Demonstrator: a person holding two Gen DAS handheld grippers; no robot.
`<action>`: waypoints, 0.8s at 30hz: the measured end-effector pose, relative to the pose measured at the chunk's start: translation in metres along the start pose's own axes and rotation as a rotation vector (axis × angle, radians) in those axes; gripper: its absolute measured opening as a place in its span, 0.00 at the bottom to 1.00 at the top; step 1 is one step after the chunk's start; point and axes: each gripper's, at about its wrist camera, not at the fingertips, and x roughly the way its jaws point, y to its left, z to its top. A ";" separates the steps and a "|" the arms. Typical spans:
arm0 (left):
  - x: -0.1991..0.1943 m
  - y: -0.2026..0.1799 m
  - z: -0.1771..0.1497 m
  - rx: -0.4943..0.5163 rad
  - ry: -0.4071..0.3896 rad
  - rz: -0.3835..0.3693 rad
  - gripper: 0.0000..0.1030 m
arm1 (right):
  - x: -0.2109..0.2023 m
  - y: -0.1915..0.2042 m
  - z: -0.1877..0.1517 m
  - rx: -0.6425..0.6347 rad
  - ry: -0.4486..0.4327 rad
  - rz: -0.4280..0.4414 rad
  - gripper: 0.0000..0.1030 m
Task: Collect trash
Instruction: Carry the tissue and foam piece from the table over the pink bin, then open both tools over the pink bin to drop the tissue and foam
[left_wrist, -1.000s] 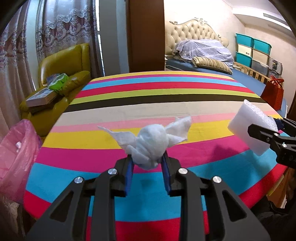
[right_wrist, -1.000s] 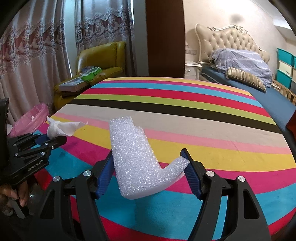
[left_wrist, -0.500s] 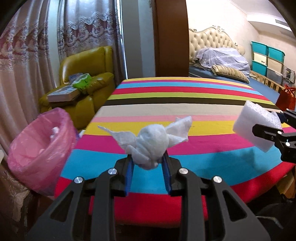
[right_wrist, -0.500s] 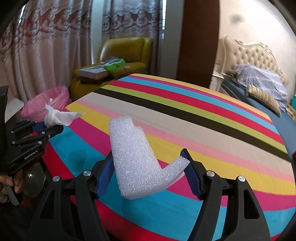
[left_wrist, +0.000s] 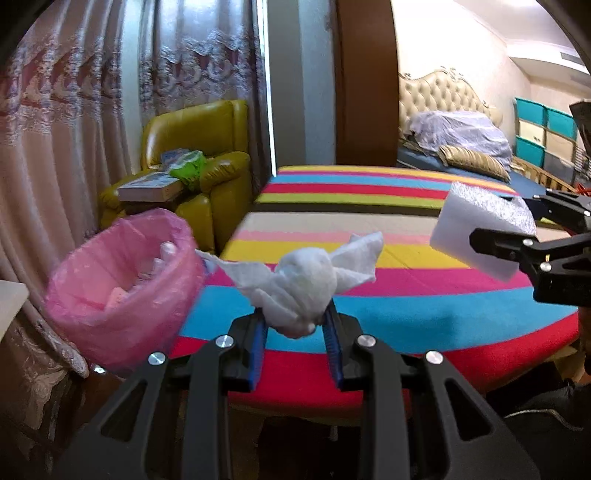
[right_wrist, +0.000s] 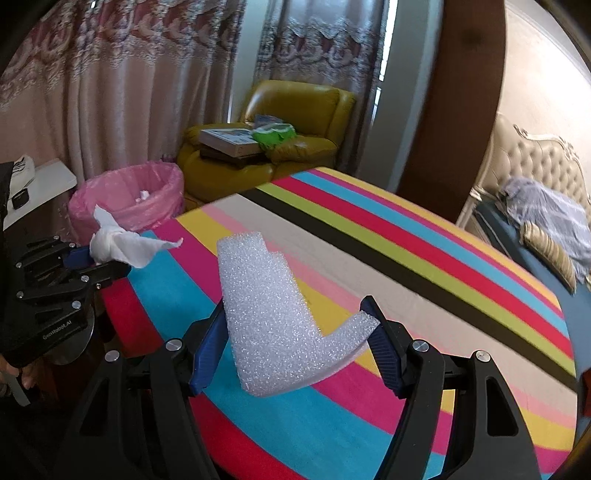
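My left gripper (left_wrist: 295, 328) is shut on a crumpled white tissue (left_wrist: 306, 284) and holds it in the air near the striped table's left edge. A bin with a pink bag (left_wrist: 122, 291) stands to its left, with some trash inside. My right gripper (right_wrist: 291, 339) is shut on an L-shaped piece of white foam (right_wrist: 273, 317) above the table. The foam also shows in the left wrist view (left_wrist: 480, 232), at the right. The tissue (right_wrist: 118, 243) and the bin (right_wrist: 129, 199) also show in the right wrist view, at the left.
The round table (right_wrist: 369, 258) has a bright striped cloth. A yellow armchair (left_wrist: 199, 162) with books and a green bag stands behind the bin. Curtains (left_wrist: 74, 110) hang at the left. A bed (left_wrist: 461, 144) is at the back right.
Both grippers have swung left toward the table's edge with their loads. The pink bin has come into fuller view and is nearer the left gripper.
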 end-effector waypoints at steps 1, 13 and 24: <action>-0.002 0.005 0.002 -0.005 -0.005 0.010 0.27 | 0.001 0.003 0.004 -0.003 -0.004 0.006 0.65; -0.031 0.105 0.028 -0.113 -0.039 0.205 0.28 | 0.028 0.068 0.066 -0.122 -0.030 0.166 0.65; -0.020 0.198 0.050 -0.257 0.000 0.290 0.28 | 0.076 0.130 0.131 -0.129 -0.035 0.312 0.65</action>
